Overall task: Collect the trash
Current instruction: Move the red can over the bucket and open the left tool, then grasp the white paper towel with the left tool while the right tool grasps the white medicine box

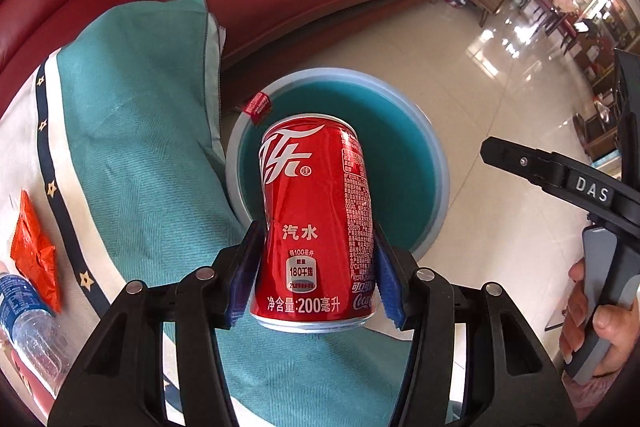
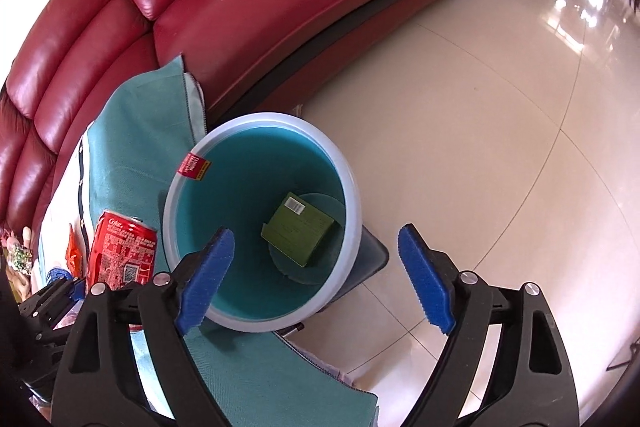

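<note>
I have the red cola can (image 1: 316,223) pinched in the left gripper (image 1: 316,267), its jaws pressed against the lower part of the can's sides, and the can hangs tilted over the teal cloth (image 1: 140,155) at the desk edge, with the bin (image 1: 436,155) just beyond it. In my judgement the step is carrying the can out over the bin mouth and letting go. To do it well, I would bring the whole can past the near rim before I spread the jaws, since it could clip the rim and roll onto the tiled floor (image 2: 480,147). The thin metal wall already shows a slight dent by the left blue pad (image 1: 244,267), so I would not squeeze harder.

The right gripper (image 2: 316,279) hovers over the bin with jaws wide and nothing between them. The bin is a smooth round plastic tub, pale rim and teal inside, with a green carton (image 2: 300,231) lying flat on its bottom and a red tag (image 2: 193,167) hanging at its rim. On the cloth to the left lie a crinkled orange wrapper (image 1: 34,251) and a clear plastic bottle (image 1: 28,327).
</note>
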Demonstrator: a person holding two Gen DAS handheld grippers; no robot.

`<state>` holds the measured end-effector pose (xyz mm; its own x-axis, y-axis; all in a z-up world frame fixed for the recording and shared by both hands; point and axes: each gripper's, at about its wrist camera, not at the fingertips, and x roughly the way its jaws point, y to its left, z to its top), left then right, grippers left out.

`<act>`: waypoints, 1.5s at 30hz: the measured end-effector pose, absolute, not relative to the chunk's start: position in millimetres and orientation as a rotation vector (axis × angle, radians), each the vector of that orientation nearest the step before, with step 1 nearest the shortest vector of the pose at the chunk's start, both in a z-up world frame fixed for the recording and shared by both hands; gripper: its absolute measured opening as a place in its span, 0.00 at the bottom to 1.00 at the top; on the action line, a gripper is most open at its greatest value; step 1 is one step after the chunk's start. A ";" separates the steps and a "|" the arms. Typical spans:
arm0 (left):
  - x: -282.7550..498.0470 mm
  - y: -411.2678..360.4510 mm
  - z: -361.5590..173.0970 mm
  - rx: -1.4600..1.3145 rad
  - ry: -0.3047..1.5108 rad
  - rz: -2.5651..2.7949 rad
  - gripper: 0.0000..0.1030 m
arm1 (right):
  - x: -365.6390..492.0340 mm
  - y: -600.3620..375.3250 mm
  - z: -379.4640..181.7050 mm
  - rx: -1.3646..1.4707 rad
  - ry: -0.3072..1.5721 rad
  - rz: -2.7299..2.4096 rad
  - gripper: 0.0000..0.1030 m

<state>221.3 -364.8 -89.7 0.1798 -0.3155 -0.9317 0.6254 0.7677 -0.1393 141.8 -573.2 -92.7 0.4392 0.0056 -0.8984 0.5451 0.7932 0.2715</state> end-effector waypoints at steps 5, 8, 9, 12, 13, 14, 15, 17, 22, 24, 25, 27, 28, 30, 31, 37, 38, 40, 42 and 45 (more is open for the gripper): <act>225.5 -369.4 -86.8 0.305 1.202 -0.637 0.80 | 139.9 -574.0 -91.2 0.586 1.075 -0.377 0.82; 221.9 -363.1 -80.5 0.310 1.172 -0.618 0.90 | 139.2 -572.3 -90.1 0.580 1.078 -0.380 0.82; 221.0 -360.4 -79.2 0.307 1.170 -0.614 0.91 | 139.5 -571.2 -89.7 0.578 1.079 -0.379 0.82; 219.8 -351.2 -77.7 0.289 1.179 -0.608 0.92 | 139.7 -566.1 -88.3 0.576 1.085 -0.373 0.83; 219.1 -348.2 -77.1 0.282 1.184 -0.607 0.92 | 139.5 -563.7 -87.4 0.572 1.085 -0.371 0.83; 217.9 -345.0 -76.9 0.276 1.187 -0.605 0.92 | 139.6 -560.9 -86.2 0.566 1.086 -0.371 0.83; 215.3 -341.5 -75.4 0.271 1.188 -0.603 0.92 | 139.5 -557.9 -84.7 0.559 1.086 -0.369 0.85; 210.6 -333.5 -72.9 0.266 1.187 -0.600 0.92 | 138.2 -551.6 -80.8 0.548 1.087 -0.368 0.86; 198.6 -309.0 -62.4 0.243 1.172 -0.589 0.92 | 133.7 -532.8 -68.9 0.520 1.075 -0.362 0.86; 193.4 -294.5 -56.9 0.229 1.163 -0.582 0.92 | 132.8 -521.4 -62.9 0.497 1.066 -0.350 0.86; 190.9 -286.2 -53.9 0.223 1.157 -0.576 0.92 | 132.7 -515.7 -60.2 0.488 1.060 -0.338 0.86; 185.7 -268.7 -48.7 0.212 1.144 -0.558 0.92 | 132.8 -501.4 -54.5 0.461 1.049 -0.311 0.86; 183.4 -258.7 -46.1 0.206 1.137 -0.548 0.92 | 132.3 -493.9 -51.9 0.442 1.045 -0.298 0.86; 178.7 -238.1 -40.6 0.193 1.128 -0.525 0.92 | 134.6 -477.8 -47.3 0.394 1.048 -0.276 0.86; 177.2 -226.9 -38.4 0.184 1.125 -0.512 0.92 | 136.4 -468.6 -45.3 0.374 1.050 -0.264 0.86; 166.6 -157.3 -21.8 0.137 1.090 -0.422 0.92 | 143.6 -418.5 -36.4 0.333 1.071 -0.191 0.86; 164.8 -144.9 -19.2 0.131 1.083 -0.404 0.92 | 145.0 -410.8 -35.1 0.328 1.076 -0.180 0.86; 162.6 -120.0 -14.3 0.119 1.071 -0.369 0.92 | 148.5 -394.0 -33.5 0.322 1.090 -0.157 0.86; 161.7 -95.1 -9.9 0.108 1.062 -0.330 0.92 | 152.2 -377.3 -31.5 0.307 1.100 -0.136 0.86; 159.9 -58.6 -6.0 0.103 1.049 -0.272 0.92 | 158.4 -352.0 -29.7 0.281 1.113 -0.103 0.86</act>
<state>159.9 -58.6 -6.0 0.4688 -0.1723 -0.8663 0.2699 0.9618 -0.0452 158.4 -352.0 -29.7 0.4412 0.0584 -0.8955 0.2212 0.9600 0.1716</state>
